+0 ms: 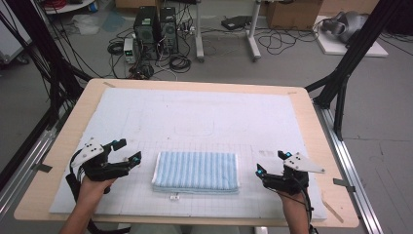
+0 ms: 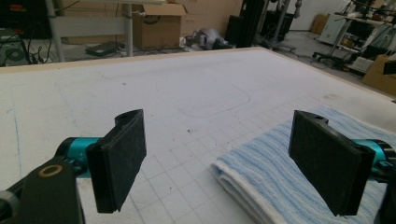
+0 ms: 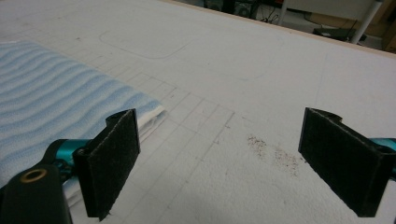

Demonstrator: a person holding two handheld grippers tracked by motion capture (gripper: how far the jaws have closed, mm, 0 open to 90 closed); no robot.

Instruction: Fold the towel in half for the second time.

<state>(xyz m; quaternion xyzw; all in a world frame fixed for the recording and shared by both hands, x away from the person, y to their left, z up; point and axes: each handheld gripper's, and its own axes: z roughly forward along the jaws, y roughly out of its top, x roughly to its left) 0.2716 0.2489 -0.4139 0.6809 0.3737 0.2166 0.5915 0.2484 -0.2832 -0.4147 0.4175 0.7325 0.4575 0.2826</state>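
Two grippers, the left gripper (image 1: 127,150) and the right gripper (image 1: 271,162), hover with jaws spread wide and empty. Between them lies one folded blue-striped towel (image 1: 196,171), flat on the white gridded mat (image 1: 204,117) covering one wooden table (image 1: 73,122), touching neither gripper.

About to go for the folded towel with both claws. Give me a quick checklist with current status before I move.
1. Left claw open: ok, jaws stand wide apart in the left gripper view.
2. Right claw open: ok, jaws wide apart as well.
3. Both claws free of load: ok, nothing between either pair of jaws.
4. Towel folded and lying flat on the white mat: ok, edges look neatly stacked.
5. Claws on either side of the towel, not touching it: ok, a gap shows on each side.
6. Small white tag by the towel's near edge: cannot tell whether it is attached to the towel.
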